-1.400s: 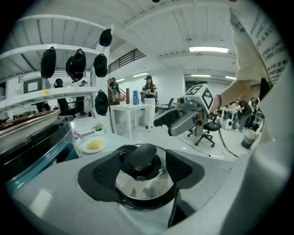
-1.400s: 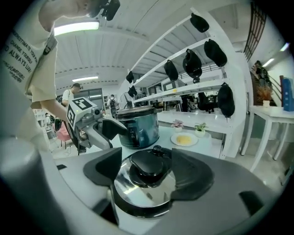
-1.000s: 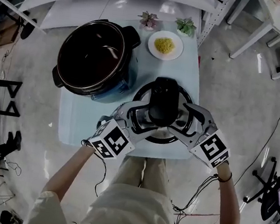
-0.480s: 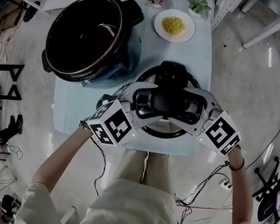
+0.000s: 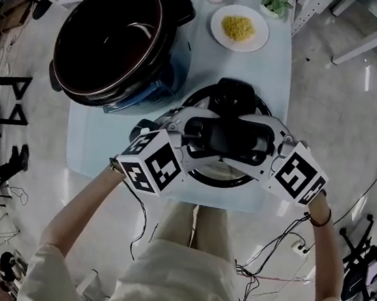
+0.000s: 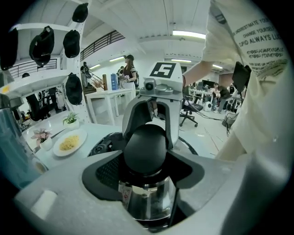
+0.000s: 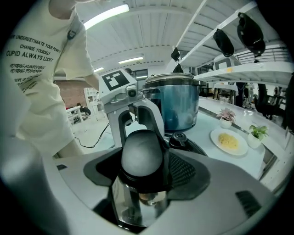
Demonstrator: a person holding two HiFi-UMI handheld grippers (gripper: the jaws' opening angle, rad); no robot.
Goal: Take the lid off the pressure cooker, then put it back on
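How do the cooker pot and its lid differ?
The cooker pot stands open and untouched at the left of the table; the lid is off it, nearer the person, its knob clamped by the left gripper and right gripper. The pot is blue-sided, the lid black and silver. Both are round.

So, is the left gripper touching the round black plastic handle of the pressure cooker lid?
Touching. The left gripper view shows the left gripper with both jaws pressed against the sides of the round black handle, with no gap visible.
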